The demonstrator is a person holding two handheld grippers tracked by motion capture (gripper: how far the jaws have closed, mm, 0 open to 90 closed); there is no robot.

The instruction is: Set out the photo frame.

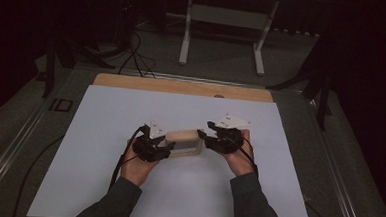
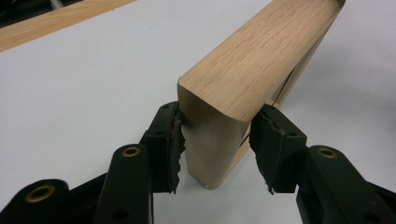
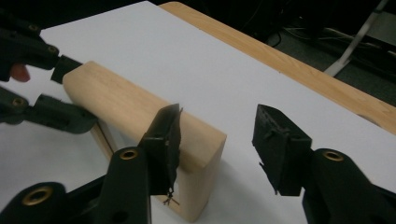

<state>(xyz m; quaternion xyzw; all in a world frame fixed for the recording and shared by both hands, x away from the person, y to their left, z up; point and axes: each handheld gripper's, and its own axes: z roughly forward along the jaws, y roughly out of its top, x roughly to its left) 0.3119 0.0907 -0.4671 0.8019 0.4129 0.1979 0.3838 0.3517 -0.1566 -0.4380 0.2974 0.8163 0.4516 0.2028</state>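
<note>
A light wooden frame (image 1: 184,136) stands on its edge in the middle of the white table top (image 1: 127,185). My left gripper (image 1: 168,146) grips the frame's left end. In the left gripper view its jaws (image 2: 217,144) press both faces of the rounded wooden corner (image 2: 261,60). My right gripper (image 1: 203,134) is at the frame's right end. In the right gripper view it (image 3: 217,140) stands open: one jaw lies against the near face of the frame (image 3: 121,102), the other hangs well clear over the table. The left gripper (image 3: 77,93) holds the far end there.
A strip of bare wooden table edge (image 1: 182,85) runs along the back of the white top. Beyond it are the white legs of a desk (image 1: 225,20) and dark cables (image 1: 133,55) on the floor. Both sleeved forearms come in from the bottom edge.
</note>
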